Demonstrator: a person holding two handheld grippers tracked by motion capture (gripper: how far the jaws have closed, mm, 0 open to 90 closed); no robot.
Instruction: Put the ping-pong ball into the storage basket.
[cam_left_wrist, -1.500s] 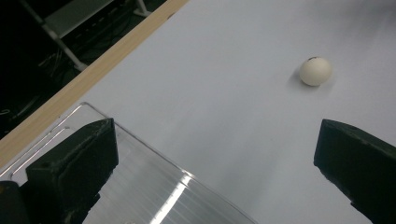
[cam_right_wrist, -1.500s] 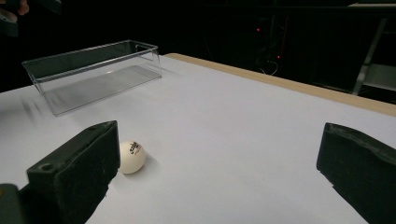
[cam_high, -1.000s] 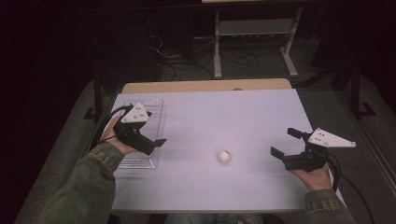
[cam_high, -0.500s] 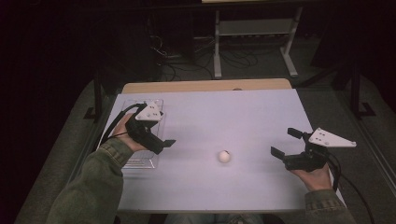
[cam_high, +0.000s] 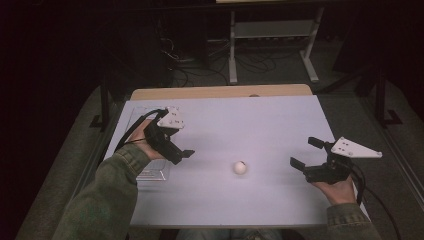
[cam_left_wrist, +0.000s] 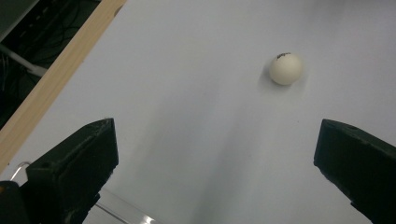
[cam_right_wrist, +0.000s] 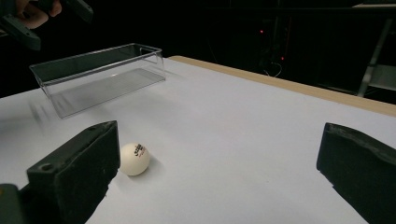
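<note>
A white ping-pong ball (cam_high: 240, 167) with a small dark print lies on the pale table (cam_high: 250, 120), a little right of centre. My left gripper (cam_high: 182, 154) hovers left of the ball with its jaws wide apart and empty. In the left gripper view the ball (cam_left_wrist: 286, 68) lies ahead and to the right of that gripper (cam_left_wrist: 215, 172). My right gripper (cam_high: 306, 153) rests low near the table's right side, open and empty. In the right gripper view the ball (cam_right_wrist: 134, 158) sits just beyond the left jaw of that gripper (cam_right_wrist: 215, 172), not between the jaws.
A clear plastic tray (cam_right_wrist: 100, 74) stands empty at the table's left side, partly under my left forearm (cam_high: 120, 170) in the high view. A wooden strip (cam_high: 220, 92) edges the far side. Cables and a metal stand (cam_high: 270, 45) are on the dark floor beyond.
My left gripper has moved from over the clear tray to the right and forward, closer to the ball. The right gripper and the ball have stayed put.
</note>
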